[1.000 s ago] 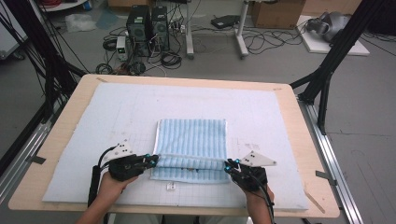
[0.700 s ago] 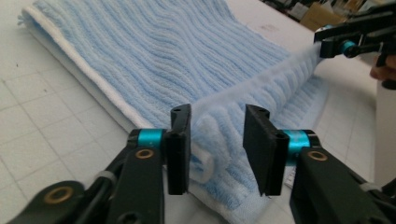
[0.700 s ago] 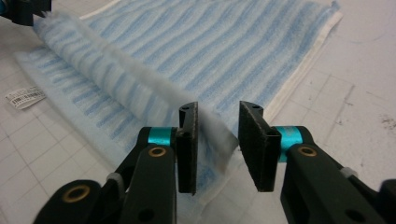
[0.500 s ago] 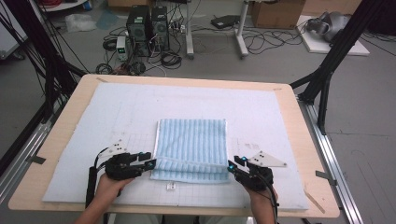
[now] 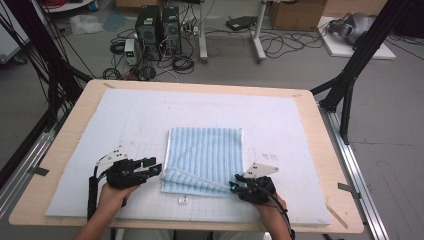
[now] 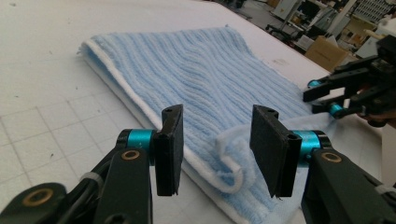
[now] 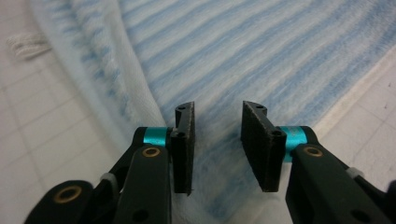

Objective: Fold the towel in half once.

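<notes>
The folded blue towel (image 5: 205,160) lies on the worktop (image 5: 310,150). The left hand-held gripper (image 5: 156,169) stands open at its near left corner. The right hand-held gripper (image 5: 233,187), jaws just opening, holds nothing at the near right corner.

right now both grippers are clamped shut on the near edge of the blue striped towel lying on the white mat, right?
Not quite: neither is clamped. The left gripper and right gripper have just been opening, and their own views show the jaws apart, pressing nothing. The blue striped towel does lie on the white mat.

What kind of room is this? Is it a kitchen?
No, it looks like a lab or workshop. Computer towers and tangled cables sit on the bare floor, black frame struts surround the table, and cardboard boxes stand behind.
</notes>
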A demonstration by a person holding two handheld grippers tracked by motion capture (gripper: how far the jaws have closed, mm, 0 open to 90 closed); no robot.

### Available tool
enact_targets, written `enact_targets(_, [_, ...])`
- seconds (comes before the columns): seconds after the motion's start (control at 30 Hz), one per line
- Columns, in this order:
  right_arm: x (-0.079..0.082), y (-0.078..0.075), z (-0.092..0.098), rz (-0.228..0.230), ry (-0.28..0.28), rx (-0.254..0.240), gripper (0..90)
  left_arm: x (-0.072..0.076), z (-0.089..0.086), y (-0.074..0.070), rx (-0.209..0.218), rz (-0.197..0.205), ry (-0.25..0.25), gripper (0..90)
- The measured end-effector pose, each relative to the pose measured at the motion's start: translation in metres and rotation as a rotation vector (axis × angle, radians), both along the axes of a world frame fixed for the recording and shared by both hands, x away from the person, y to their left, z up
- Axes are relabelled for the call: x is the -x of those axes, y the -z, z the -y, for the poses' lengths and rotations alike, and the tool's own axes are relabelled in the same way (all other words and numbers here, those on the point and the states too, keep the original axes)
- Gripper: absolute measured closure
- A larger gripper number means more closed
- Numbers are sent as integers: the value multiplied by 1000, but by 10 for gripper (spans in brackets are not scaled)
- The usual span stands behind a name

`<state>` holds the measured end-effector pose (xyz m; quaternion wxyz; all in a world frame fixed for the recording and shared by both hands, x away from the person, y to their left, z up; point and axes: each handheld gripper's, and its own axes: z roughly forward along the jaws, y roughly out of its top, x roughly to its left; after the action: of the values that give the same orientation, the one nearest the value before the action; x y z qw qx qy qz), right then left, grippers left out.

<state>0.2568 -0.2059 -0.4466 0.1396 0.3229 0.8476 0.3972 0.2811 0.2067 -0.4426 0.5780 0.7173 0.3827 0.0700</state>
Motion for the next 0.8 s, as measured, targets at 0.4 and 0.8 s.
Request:
enact_targets(0.4, [6,-12,13,42,-5,-73,589,-5,12,2,-49,-24,29,548])
enact_targets(0.8, [-20,-10,5,50,43,-67,550,-25,29,4,-170,-17,60,631])
